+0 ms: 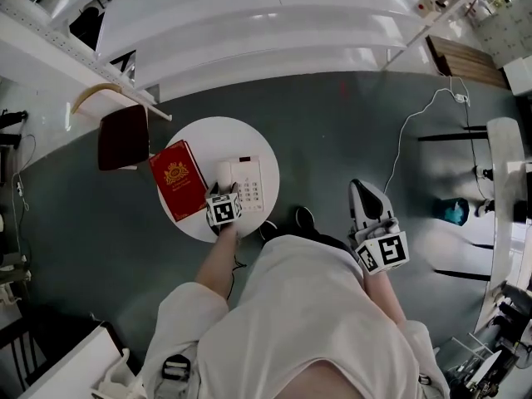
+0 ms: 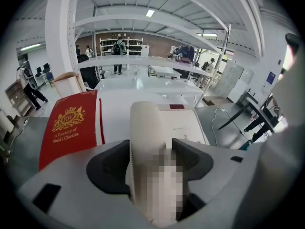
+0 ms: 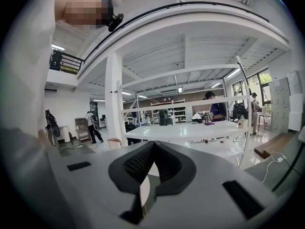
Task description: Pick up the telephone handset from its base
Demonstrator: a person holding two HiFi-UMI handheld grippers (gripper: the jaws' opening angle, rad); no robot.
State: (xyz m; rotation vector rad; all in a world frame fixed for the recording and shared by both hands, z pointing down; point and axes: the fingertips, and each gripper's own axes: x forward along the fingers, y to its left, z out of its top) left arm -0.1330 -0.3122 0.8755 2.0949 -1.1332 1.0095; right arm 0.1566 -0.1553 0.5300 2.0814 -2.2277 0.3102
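Note:
A white telephone base (image 1: 253, 186) with a keypad stands on a round white table (image 1: 204, 138). Its handset (image 1: 224, 175) lies in the cradle along the base's left side. My left gripper (image 1: 228, 189) reaches down over the near end of the handset (image 2: 147, 123). In the left gripper view my left gripper (image 2: 150, 146) is open, with a dark pad on either side of the handset and close to it. My right gripper (image 1: 361, 188) hangs over the grey floor to the right of the table, away from the phone. In the right gripper view my right gripper (image 3: 153, 146) is shut on nothing.
A red hardback book (image 1: 178, 179) lies on the table just left of the phone, also seen in the left gripper view (image 2: 71, 125). A dark chair (image 1: 123, 136) stands beyond the table's left edge. White shelving (image 1: 266, 32) spans the back. A white cable (image 1: 406, 136) trails on the floor.

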